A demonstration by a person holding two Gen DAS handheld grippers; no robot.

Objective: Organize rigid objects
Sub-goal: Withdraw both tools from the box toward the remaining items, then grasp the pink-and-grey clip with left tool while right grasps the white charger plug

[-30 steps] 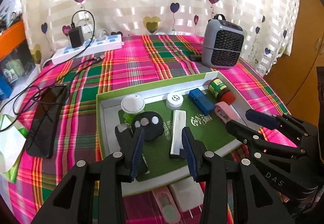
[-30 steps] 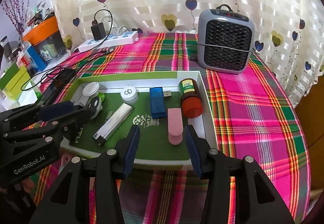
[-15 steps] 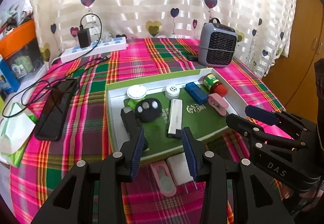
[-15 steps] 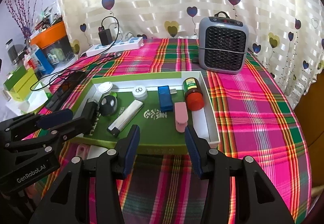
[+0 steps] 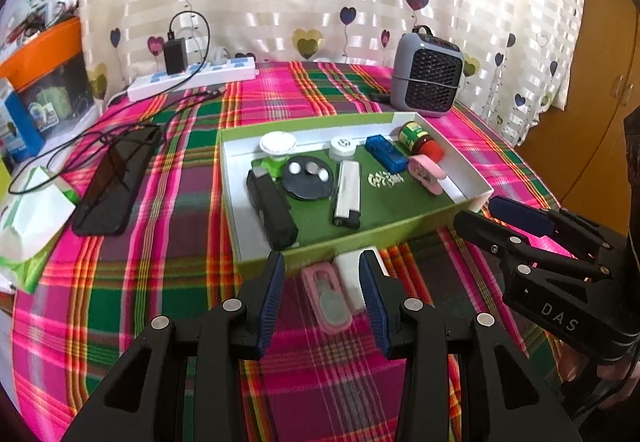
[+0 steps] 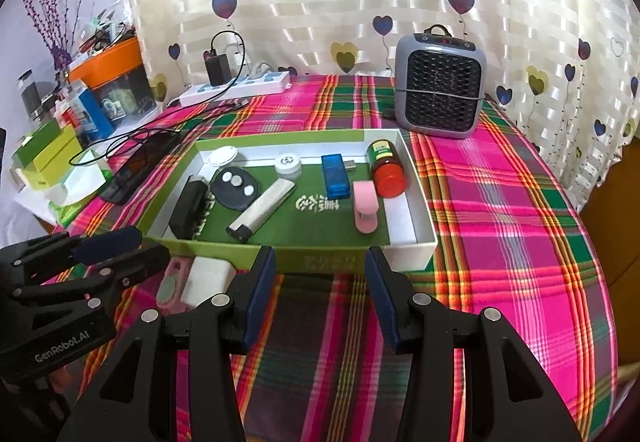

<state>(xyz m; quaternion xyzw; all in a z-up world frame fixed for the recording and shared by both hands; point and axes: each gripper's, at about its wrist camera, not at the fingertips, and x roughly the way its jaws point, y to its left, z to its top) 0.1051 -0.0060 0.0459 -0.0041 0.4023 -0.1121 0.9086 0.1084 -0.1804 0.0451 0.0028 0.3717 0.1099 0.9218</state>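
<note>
Two items lie outside the green shallow cardboard box (image 5: 360,238), on the plaid-covered tabletop (image 5: 160,282) against its near wall: a pink oblong plastic case (image 5: 326,300) and a white rectangular block (image 5: 352,274). Both are framed by the released, empty left claw (image 5: 322,302). The right claw (image 6: 320,294) is likewise spread and empty. Both could be pinched together, being side by side, or jammed against the wall.

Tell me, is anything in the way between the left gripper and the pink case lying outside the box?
Nothing visible blocks it. The left gripper is open, with the pink case lying on the cloth between its fingers. A white block lies right beside the case.
</note>
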